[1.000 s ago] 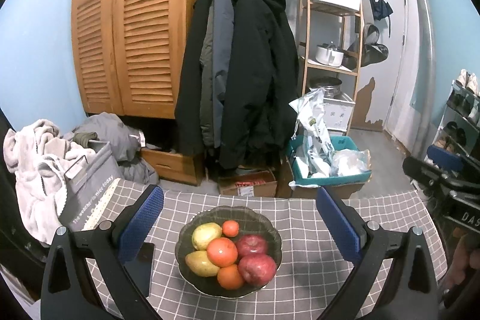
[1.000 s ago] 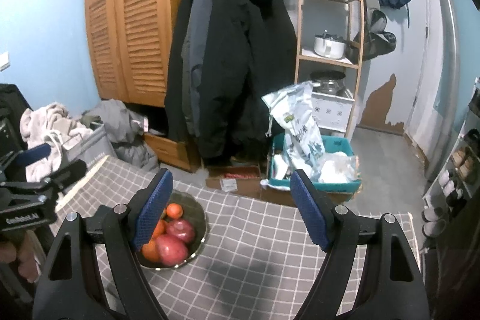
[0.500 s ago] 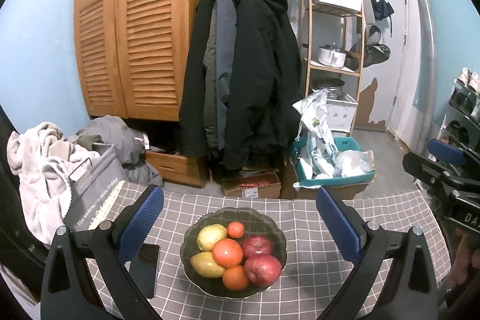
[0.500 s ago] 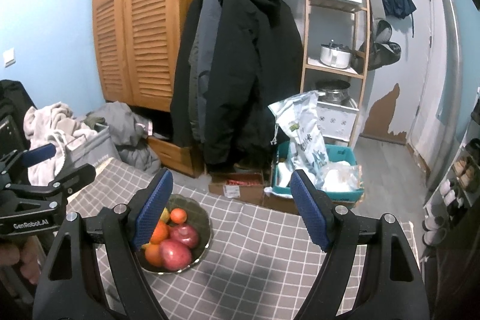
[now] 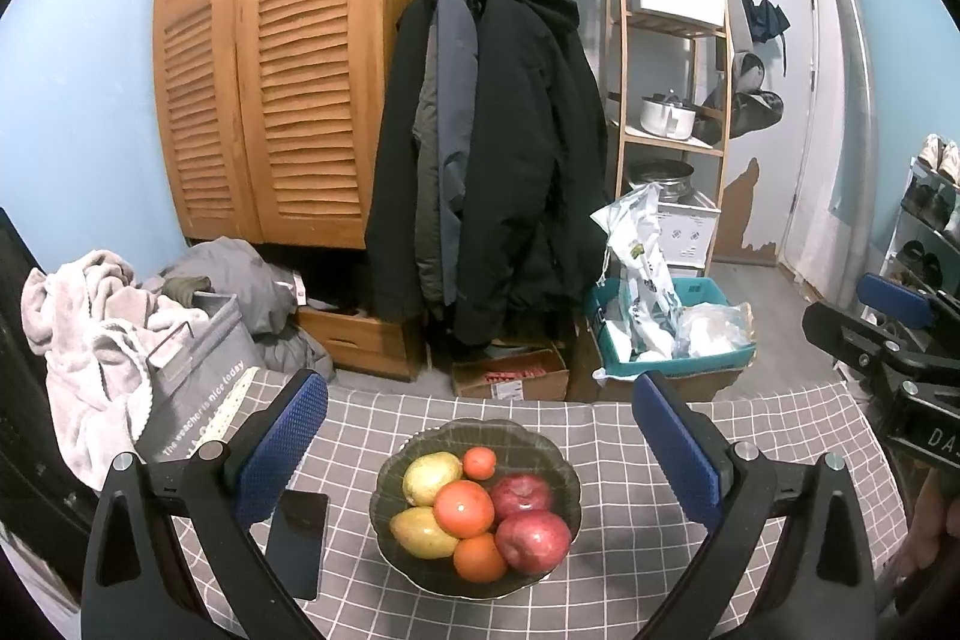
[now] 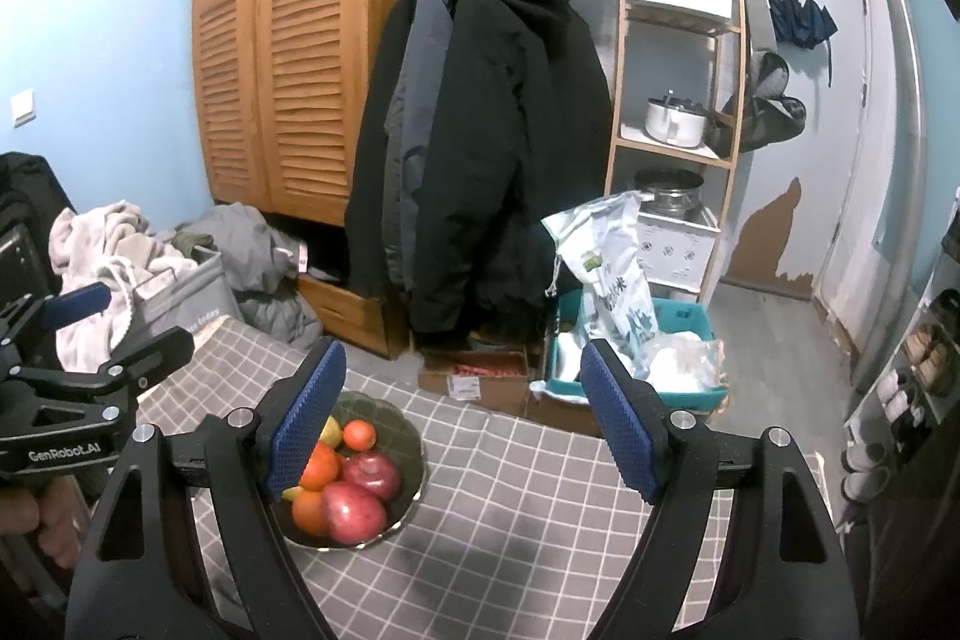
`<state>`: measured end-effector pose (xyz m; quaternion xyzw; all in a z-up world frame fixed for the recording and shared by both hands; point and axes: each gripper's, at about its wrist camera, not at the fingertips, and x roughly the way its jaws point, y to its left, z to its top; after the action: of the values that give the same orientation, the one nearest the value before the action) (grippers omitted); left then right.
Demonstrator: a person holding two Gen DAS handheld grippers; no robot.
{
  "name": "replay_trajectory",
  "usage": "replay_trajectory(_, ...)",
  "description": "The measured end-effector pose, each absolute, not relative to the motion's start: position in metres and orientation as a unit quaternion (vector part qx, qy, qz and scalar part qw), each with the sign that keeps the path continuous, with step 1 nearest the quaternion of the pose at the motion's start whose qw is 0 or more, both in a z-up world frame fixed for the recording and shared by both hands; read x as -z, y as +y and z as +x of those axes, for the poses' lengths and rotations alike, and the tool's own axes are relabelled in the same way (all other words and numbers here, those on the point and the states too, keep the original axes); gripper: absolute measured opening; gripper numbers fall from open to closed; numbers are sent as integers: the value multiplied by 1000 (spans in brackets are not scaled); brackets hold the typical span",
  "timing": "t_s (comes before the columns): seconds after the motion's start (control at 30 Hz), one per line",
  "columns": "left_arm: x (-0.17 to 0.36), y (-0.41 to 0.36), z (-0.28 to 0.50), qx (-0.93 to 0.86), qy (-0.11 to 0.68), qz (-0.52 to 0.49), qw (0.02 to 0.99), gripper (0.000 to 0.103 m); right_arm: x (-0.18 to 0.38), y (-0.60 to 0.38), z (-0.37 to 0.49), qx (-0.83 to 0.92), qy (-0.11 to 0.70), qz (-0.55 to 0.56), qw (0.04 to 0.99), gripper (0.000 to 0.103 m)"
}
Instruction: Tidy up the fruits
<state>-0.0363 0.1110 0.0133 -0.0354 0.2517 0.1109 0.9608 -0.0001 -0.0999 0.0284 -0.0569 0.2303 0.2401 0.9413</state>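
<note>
A dark glass bowl (image 5: pixel 558 454) sits on the grey checked tablecloth (image 5: pixel 624 574). It holds two red apples (image 5: pixel 533 541), two yellow mangoes (image 5: pixel 431 477), a large tomato-like orange fruit (image 5: pixel 464 507) and small oranges (image 5: pixel 480 463). My left gripper (image 5: pixel 478 445) is open and empty, held above the bowl. My right gripper (image 6: pixel 461 421) is open and empty, right of the bowl (image 6: pixel 414 466), over the cloth (image 6: pixel 510 538). Each gripper shows at the edge of the other's view.
A black phone (image 5: pixel 297 541) lies on the cloth left of the bowl. Beyond the table's far edge are a laundry basket (image 5: pixel 198 376), hanging coats (image 5: pixel 498 160), a cardboard box (image 5: pixel 510 373), a teal bin (image 5: pixel 672 340) and a wooden shelf (image 5: pixel 672 58).
Both grippers have drifted slightly and tilted up a little; the bowl sits a bit further right in both views. Both jaws stay open and the fruit has not moved.
</note>
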Motion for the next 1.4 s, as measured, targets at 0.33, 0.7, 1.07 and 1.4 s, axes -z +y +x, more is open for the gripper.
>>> replay_trajectory(0.33, -13, 111, -37, -111, 252, -36, 961, 102, -28, -100, -1, -240, 230, -58, 941, 79)
replay_trajectory(0.7, -18, 112, -38, -116, 247, -32, 962, 102, -28, -99, -1, -239, 230, -58, 941, 79)
replay_trajectory(1.07, -21, 110, -35, -129, 248, -19, 960, 102, -28, -99, -1, -240, 230, -58, 942, 79)
replay_trajectory(1.4, -19, 111, -36, -135, 245, -28, 960, 102, -27, -98, -2, -240, 230, -58, 941, 79)
